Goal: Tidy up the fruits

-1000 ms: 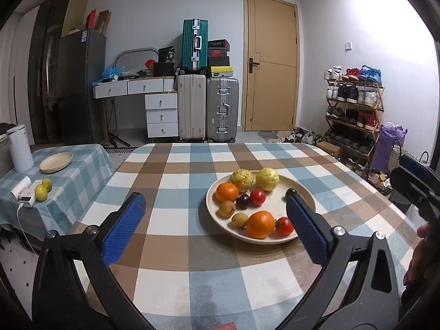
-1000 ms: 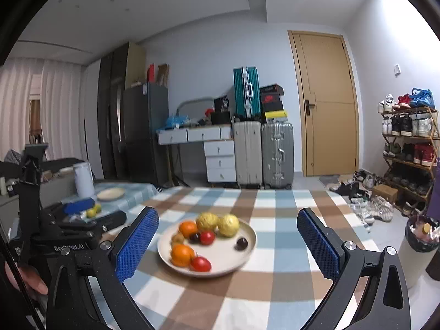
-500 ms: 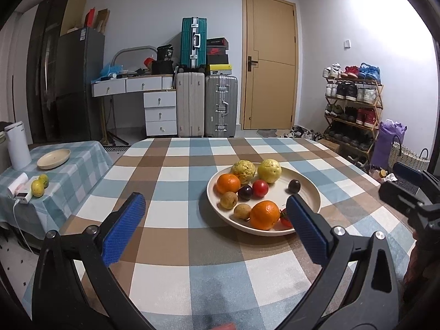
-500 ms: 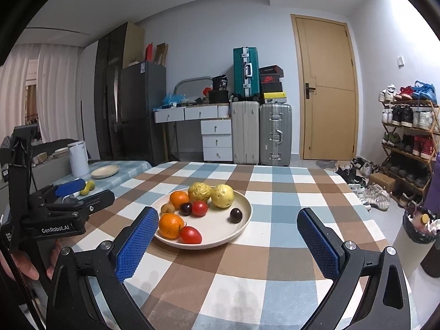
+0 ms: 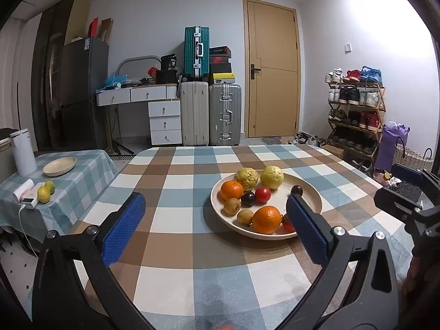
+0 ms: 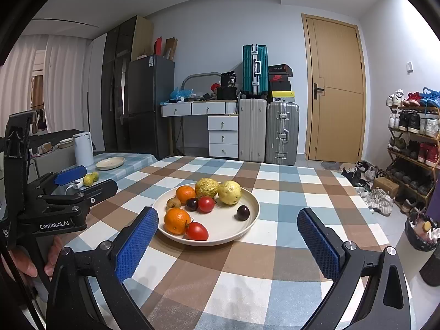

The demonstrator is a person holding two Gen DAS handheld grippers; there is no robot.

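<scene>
Hovering low over the checked tablecloth (image 6: 247,261), both grippers stood spread wide and held nothing. The right gripper (image 6: 228,236) faced the cream plate (image 6: 247,221) almost squarely: the plate lay just ahead of it and a little toward its left finger, whose blue pad (image 6: 137,243) sat just beside the near rim. Closest to that pad were the near orange (image 6: 176,220) and the oval red tomato (image 6: 197,231), touching one another, the tomato's long axis running roughly across the line of the fingers. The dark plum (image 6: 243,212) lay alone on bare plate, ahead and near the centre line between the fingers, apart from the cluster behind it. The left gripper (image 5: 211,229) saw the same plate (image 5: 313,196) ahead and off toward its right finger, whose pad (image 5: 306,231) overlapped the plate's near edge and part-hid the tomato (image 5: 286,222); most of its open span faced bare cloth. By that reading the right gripper seemed better lined up for a straight reach into the plate, the lone plum looking the freest pick, while the left would need to swing rightward. A second, smaller plate (image 5: 59,165) and two yellow-green fruits (image 5: 45,192) lay on the side table far off to the left gripper's left.
</scene>
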